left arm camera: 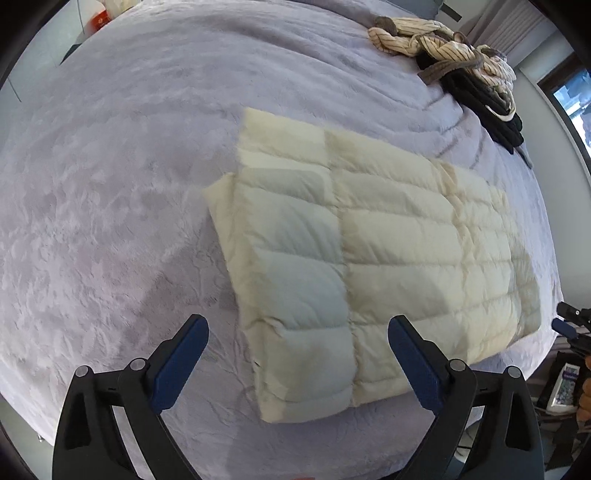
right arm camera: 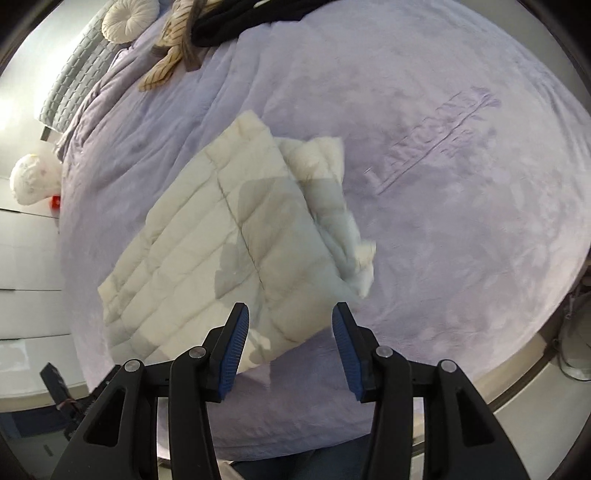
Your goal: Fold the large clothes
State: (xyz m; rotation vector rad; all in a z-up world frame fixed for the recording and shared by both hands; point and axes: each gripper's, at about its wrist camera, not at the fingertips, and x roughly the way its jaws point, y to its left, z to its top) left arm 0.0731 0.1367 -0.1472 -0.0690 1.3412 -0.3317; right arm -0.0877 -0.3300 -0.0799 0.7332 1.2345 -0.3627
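Observation:
A cream quilted down garment (left arm camera: 369,258) lies folded into a flat rectangle on the lilac bedspread (left arm camera: 129,184). It also shows in the right wrist view (right arm camera: 229,240), with a puffier layer sticking out along its right side. My left gripper (left arm camera: 297,328) is open and empty, held above the garment's near left corner. My right gripper (right arm camera: 290,314) is open and empty, held above the garment's near edge. Neither touches the cloth.
A pile of striped and black clothes (left arm camera: 461,62) lies at the bed's far side, also in the right wrist view (right arm camera: 192,33). A round cushion (right arm camera: 129,18) and a grey headboard (right arm camera: 74,81) are far left. The bed edge (right arm camera: 517,354) and floor lie near right.

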